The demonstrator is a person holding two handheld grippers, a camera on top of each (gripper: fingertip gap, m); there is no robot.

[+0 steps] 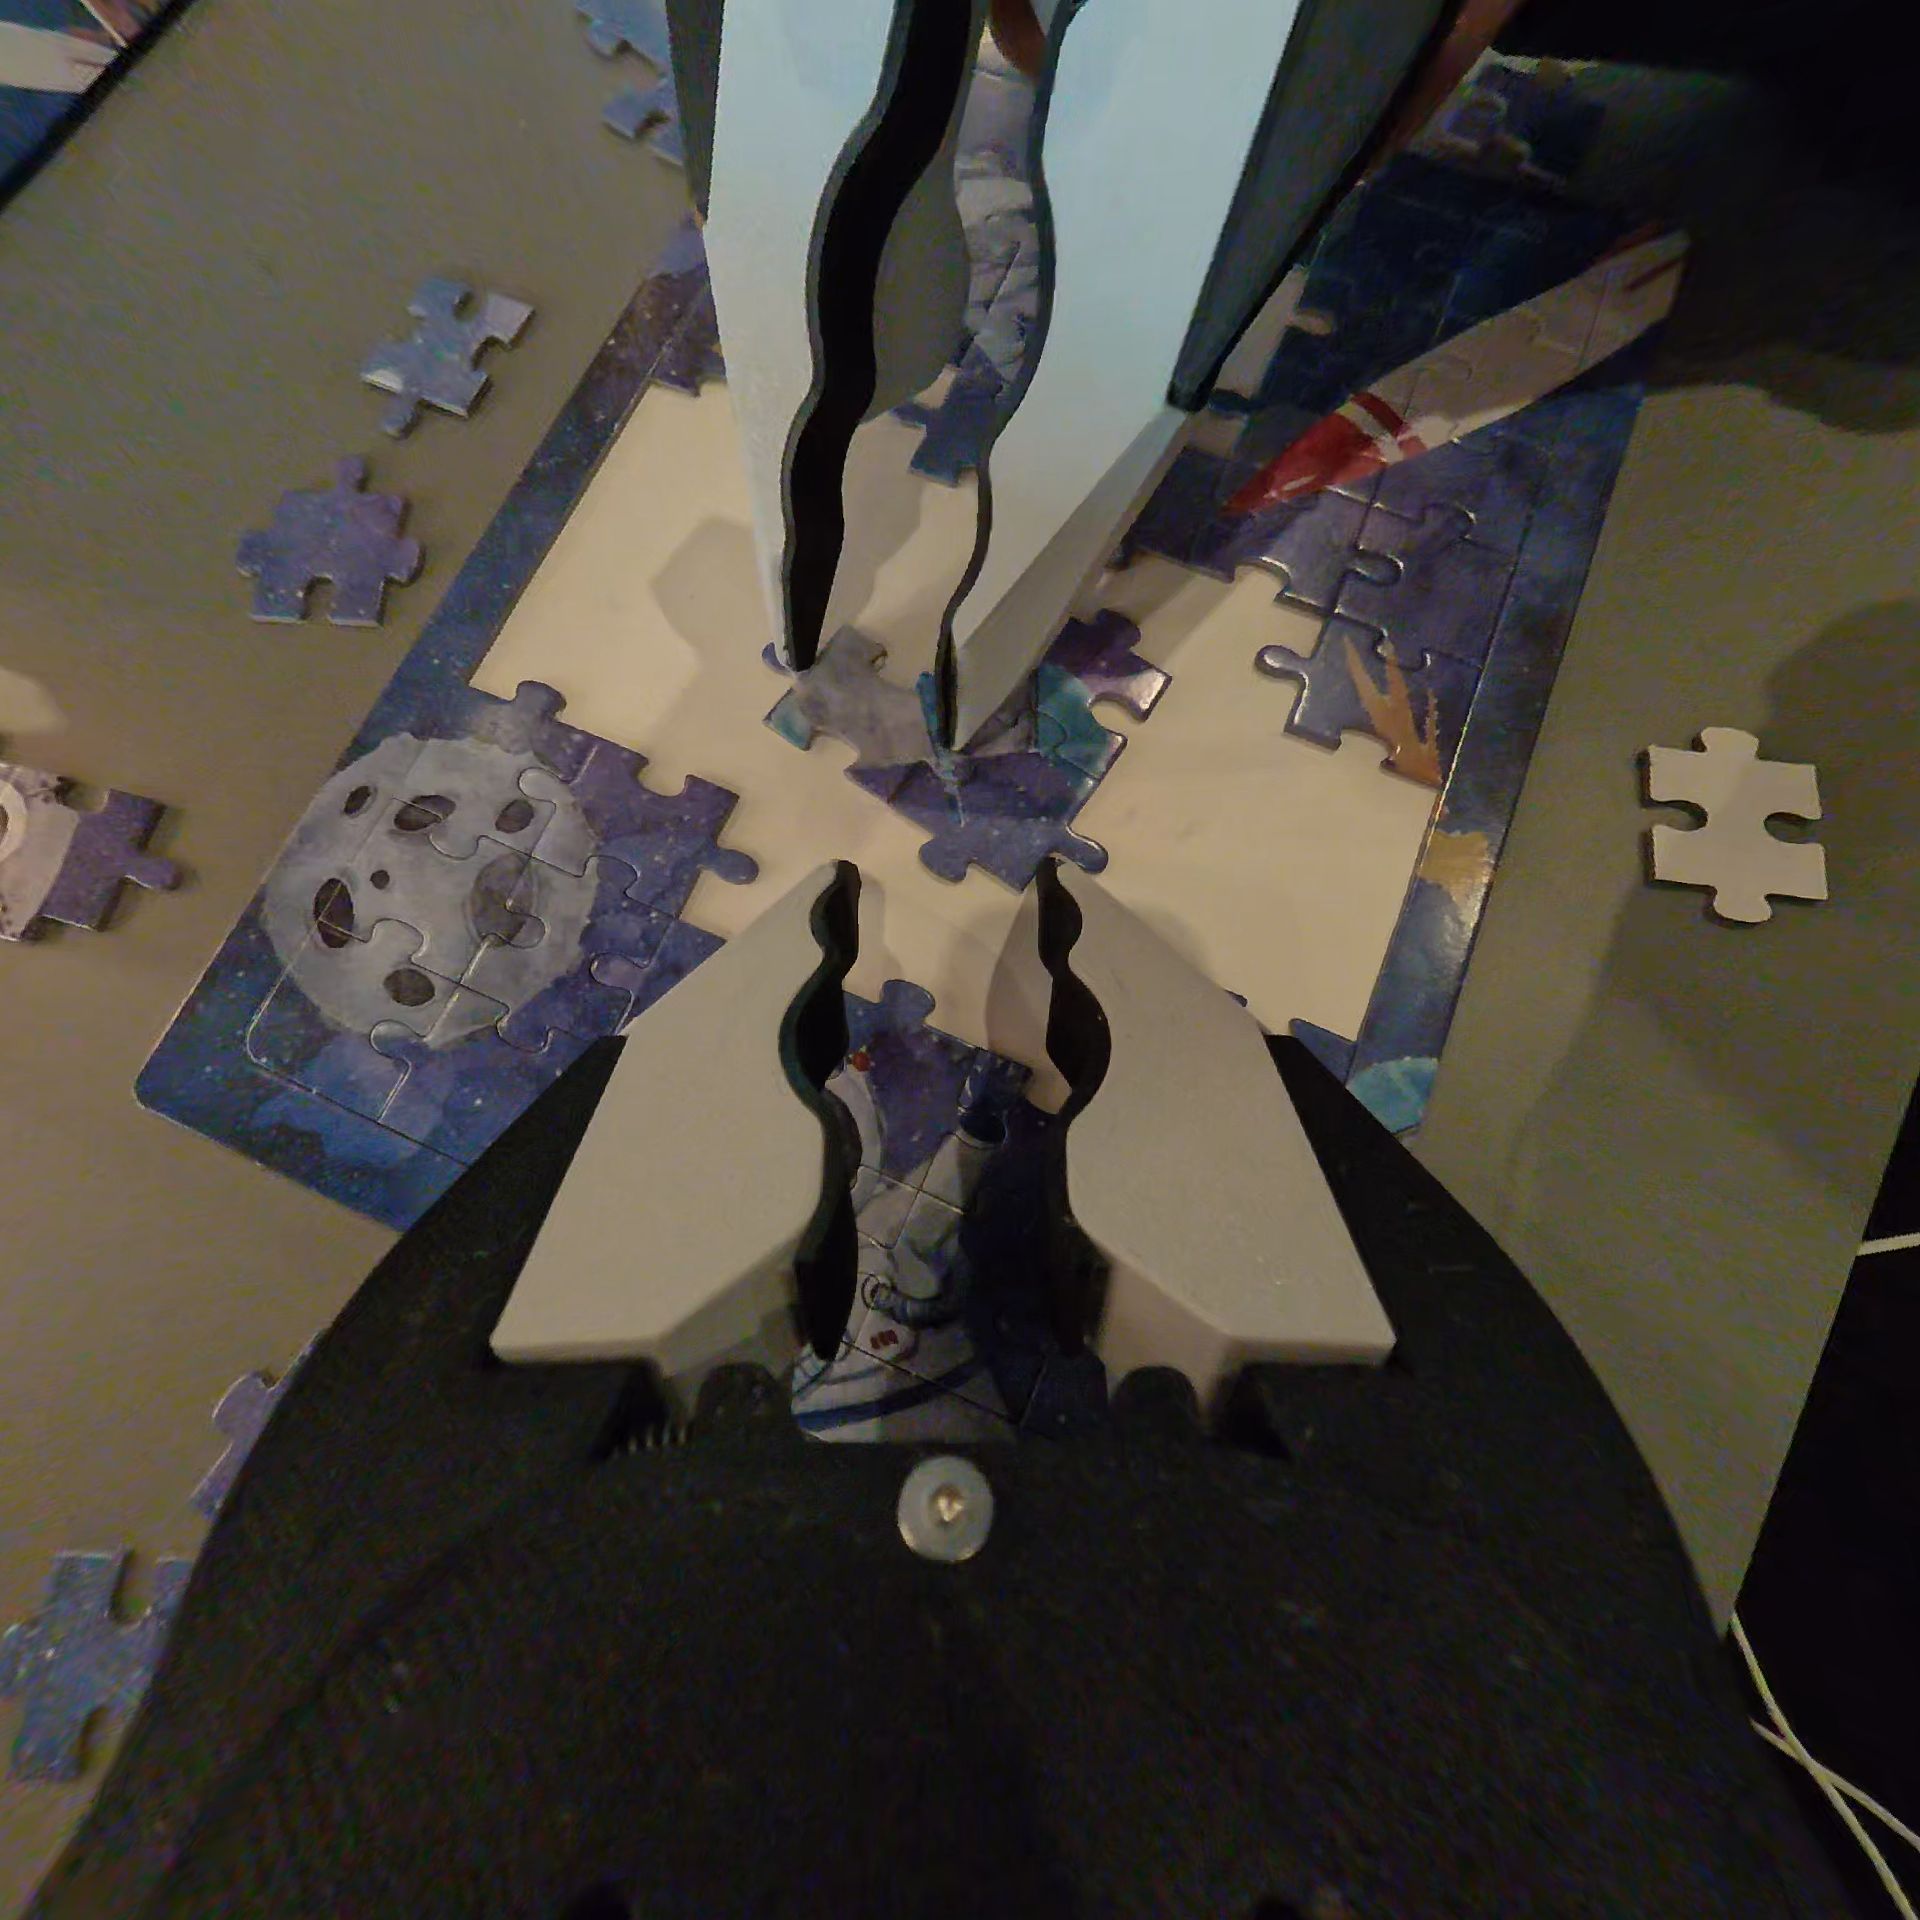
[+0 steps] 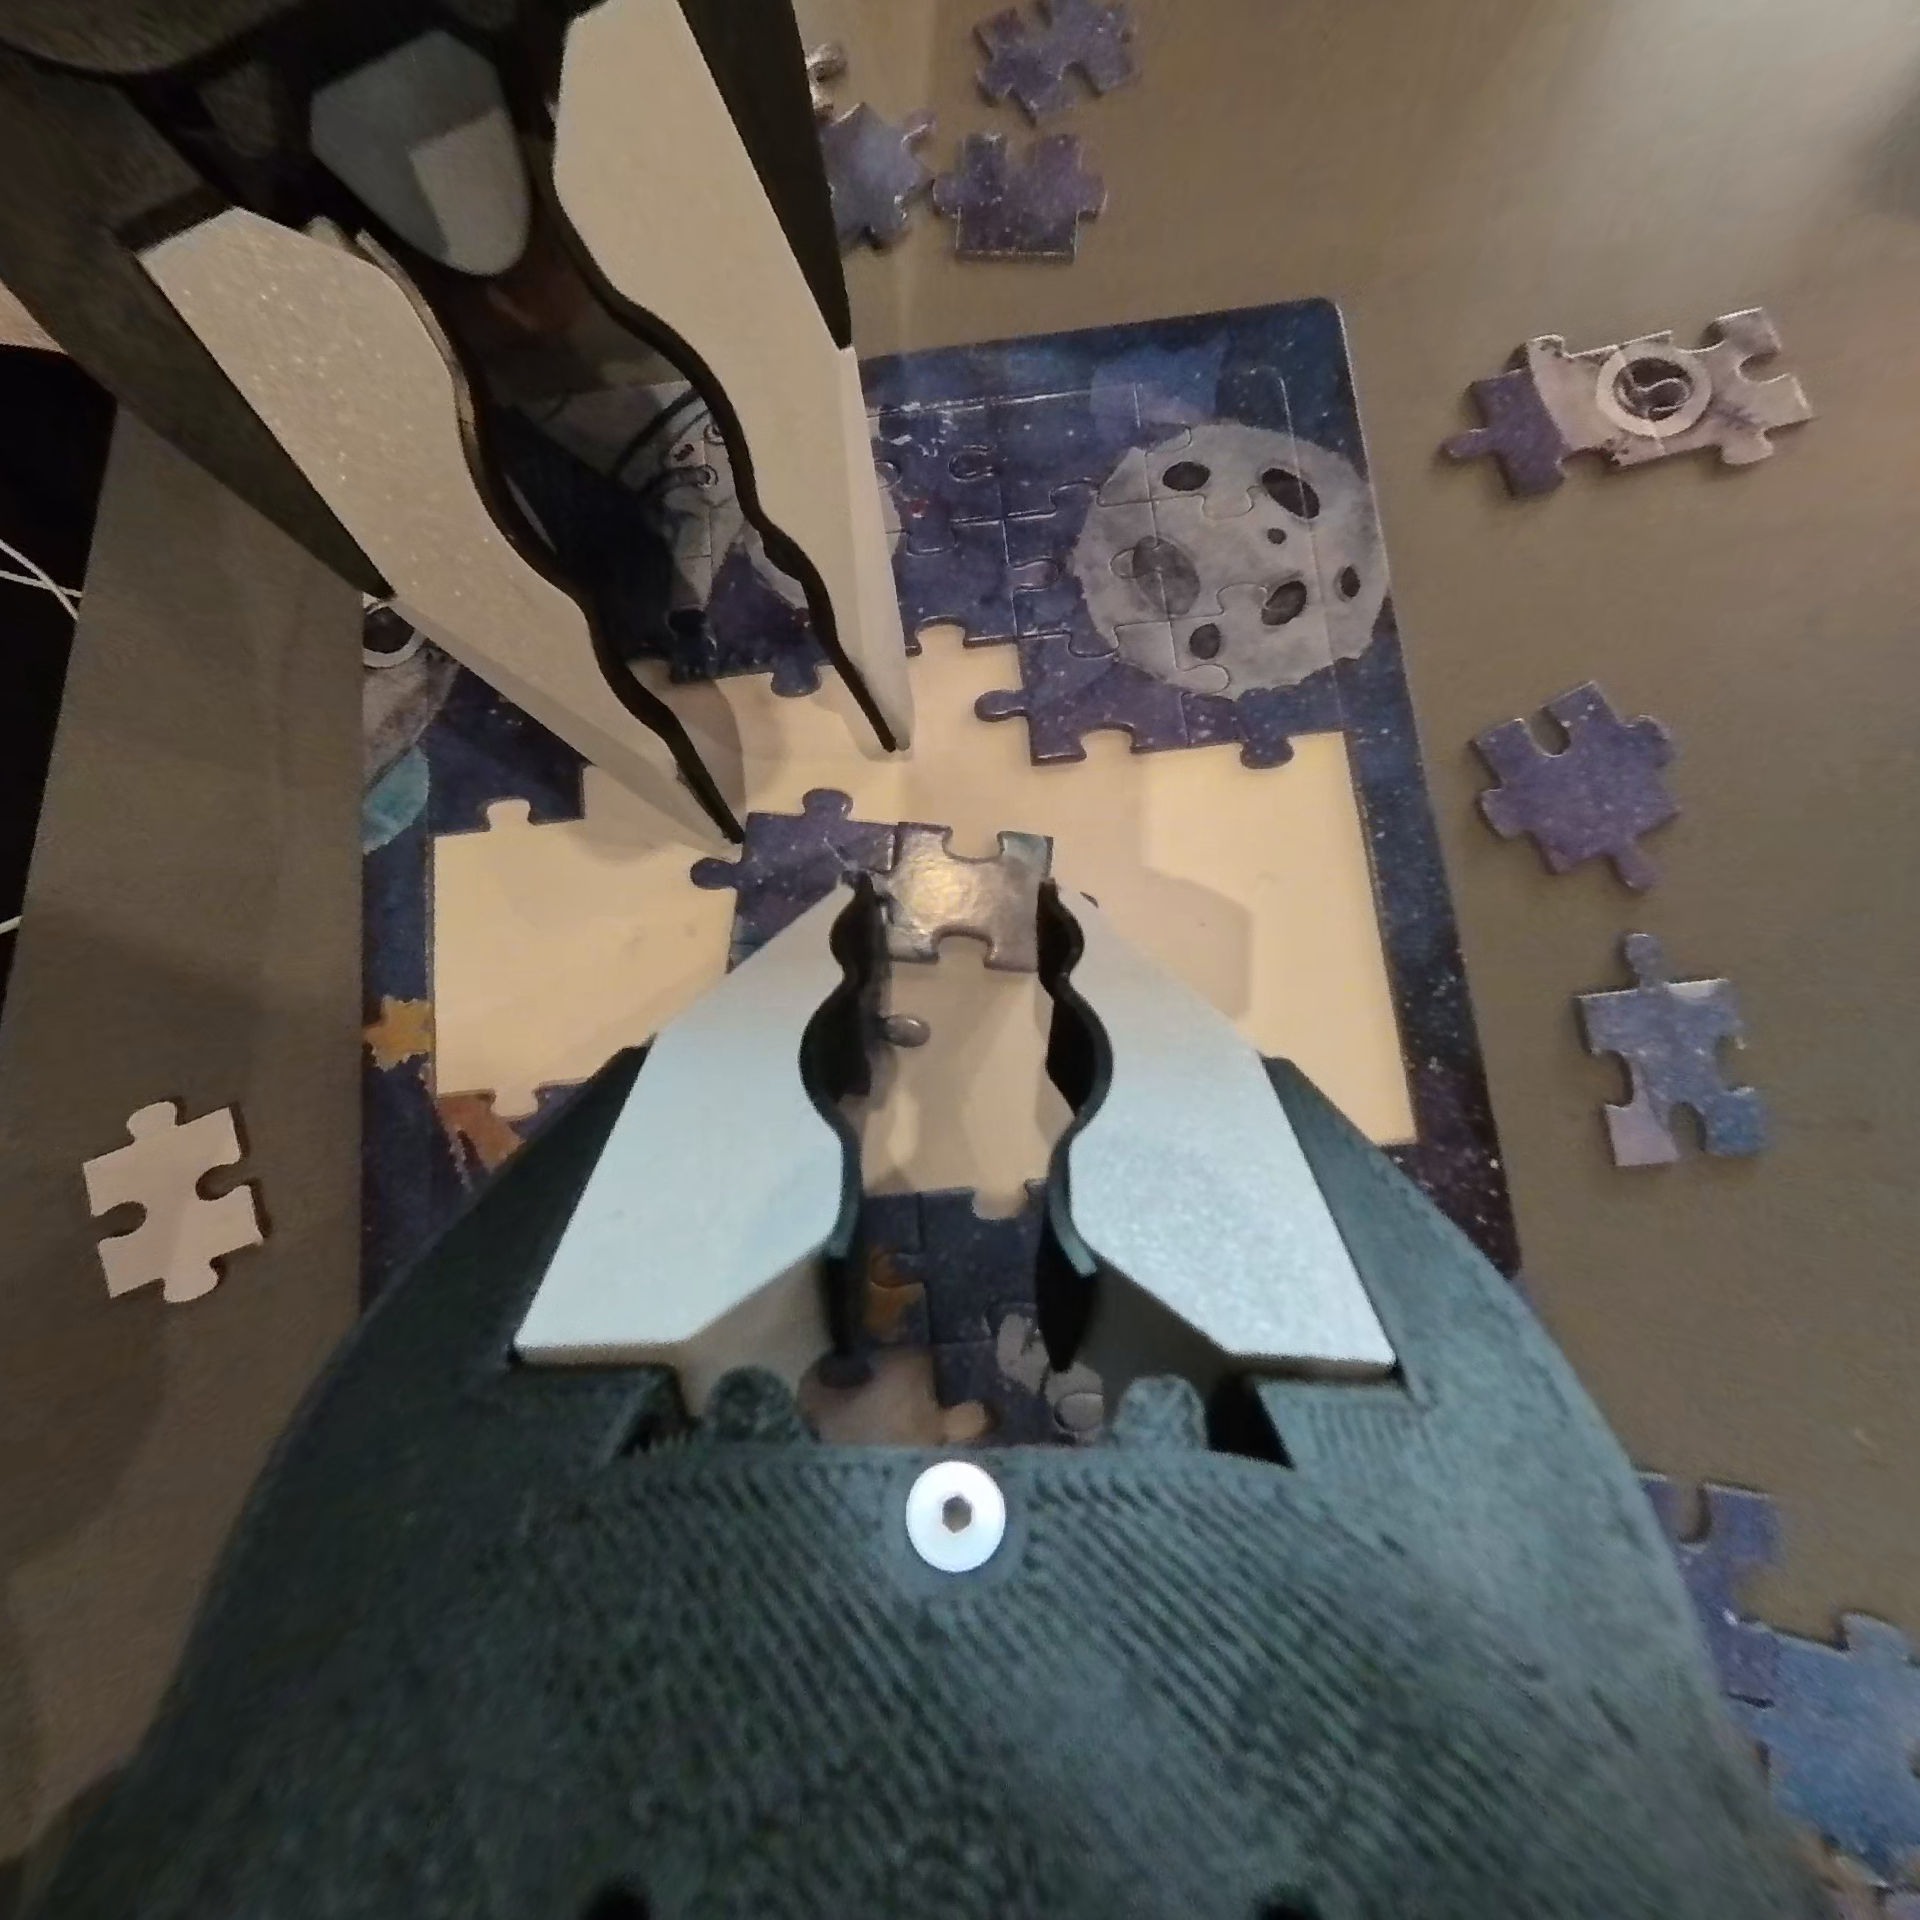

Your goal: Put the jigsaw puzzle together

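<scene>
Right gripper (image 2: 951,894) clamped on a grey-blue puzzle piece (image 2: 961,899) over the puzzle tray's (image 2: 1392,831) bare middle — left gripper (image 1: 945,883) open, empty, just beside that piece.

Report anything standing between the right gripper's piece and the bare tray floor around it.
The piece in the right gripper abuts a loose dark-blue cluster; the open left gripper hovers nearby. Elsewhere the tray floor looks bare.

The left tongs (image 1: 948,883) hang parted and empty, opposite the right tongs (image 2: 956,896), tips angled down.
</scene>
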